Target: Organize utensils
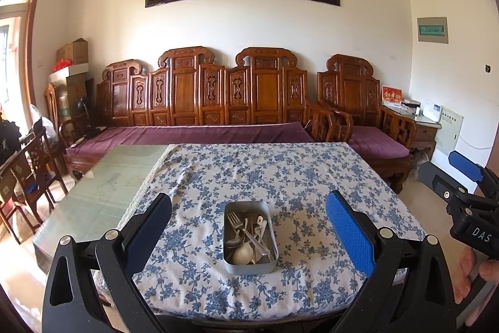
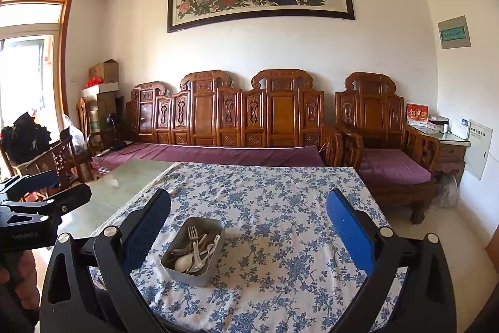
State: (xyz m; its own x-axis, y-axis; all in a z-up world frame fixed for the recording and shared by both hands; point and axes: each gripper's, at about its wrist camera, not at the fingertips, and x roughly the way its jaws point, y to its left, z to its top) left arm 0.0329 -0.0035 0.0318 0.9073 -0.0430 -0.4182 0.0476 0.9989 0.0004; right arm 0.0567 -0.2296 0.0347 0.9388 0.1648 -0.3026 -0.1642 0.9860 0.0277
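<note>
A rectangular metal tin (image 1: 231, 261) (image 2: 168, 266) sits on the blue-flowered tablecloth (image 1: 280, 177) (image 2: 280, 208) near the table's front edge. Inside it lie a fork (image 1: 234, 222) (image 2: 193, 234), a white spoon (image 1: 243, 253) (image 2: 183, 263) and several other metal and plastic utensils in a jumble. My left gripper (image 1: 248, 227) is open above the near edge, the tin between its fingers and farther out. My right gripper (image 2: 248, 227) is open too, with the tin ahead and left of centre. Each gripper also shows at the side of the other's view, the right gripper (image 1: 461, 177) and the left gripper (image 2: 50, 186).
Bare glass tabletop (image 1: 103, 189) (image 2: 118, 186) lies left of the cloth. A carved wooden sofa (image 1: 202, 102) with purple cushions and an armchair (image 1: 358, 102) stand behind the table. Wooden chairs (image 1: 28, 170) stand at the left. A hand (image 1: 471, 273) holds the right gripper's handle.
</note>
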